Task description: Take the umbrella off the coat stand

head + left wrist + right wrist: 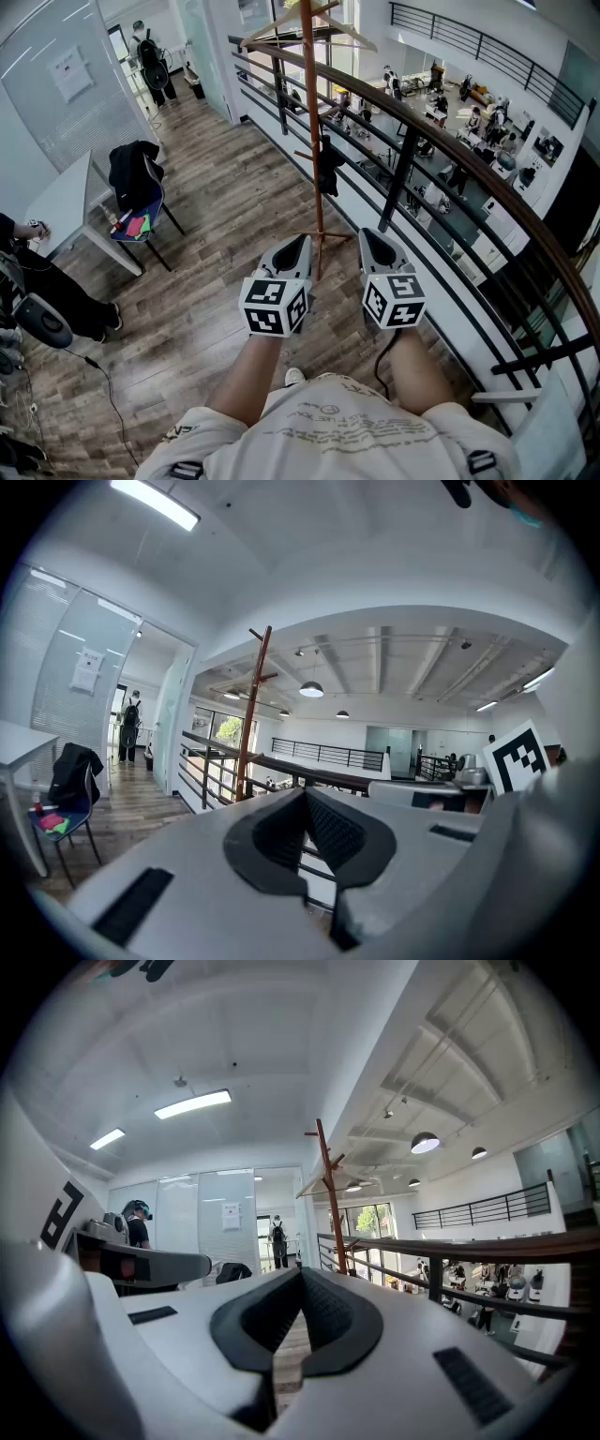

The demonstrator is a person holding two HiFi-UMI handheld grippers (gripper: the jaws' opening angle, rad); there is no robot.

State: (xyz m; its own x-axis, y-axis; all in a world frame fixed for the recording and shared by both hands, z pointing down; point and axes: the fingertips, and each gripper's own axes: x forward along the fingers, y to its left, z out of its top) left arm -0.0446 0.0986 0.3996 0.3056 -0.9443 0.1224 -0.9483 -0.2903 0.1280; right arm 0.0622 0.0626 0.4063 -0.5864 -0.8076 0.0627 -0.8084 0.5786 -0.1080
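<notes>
A slim brown coat stand (314,141) rises from the wooden floor beside the balcony railing. Partway up it hangs a dark folded umbrella (327,165), and a wooden hanger (309,23) sits near the top. In the head view my left gripper (296,244) and right gripper (373,240) are held side by side short of the stand's feet, both pointing toward it. Each is shut with nothing between its jaws. The stand's pole appears far ahead in the left gripper view (253,705) and in the right gripper view (330,1194). I cannot make out the umbrella in either of those views.
A dark railing with a brown handrail (450,159) runs along the right, over a drop to a lower floor. A chair with a black jacket (137,183) and a white table (61,206) stand at the left. A person (42,277) stands at the left edge, another (150,61) down the corridor.
</notes>
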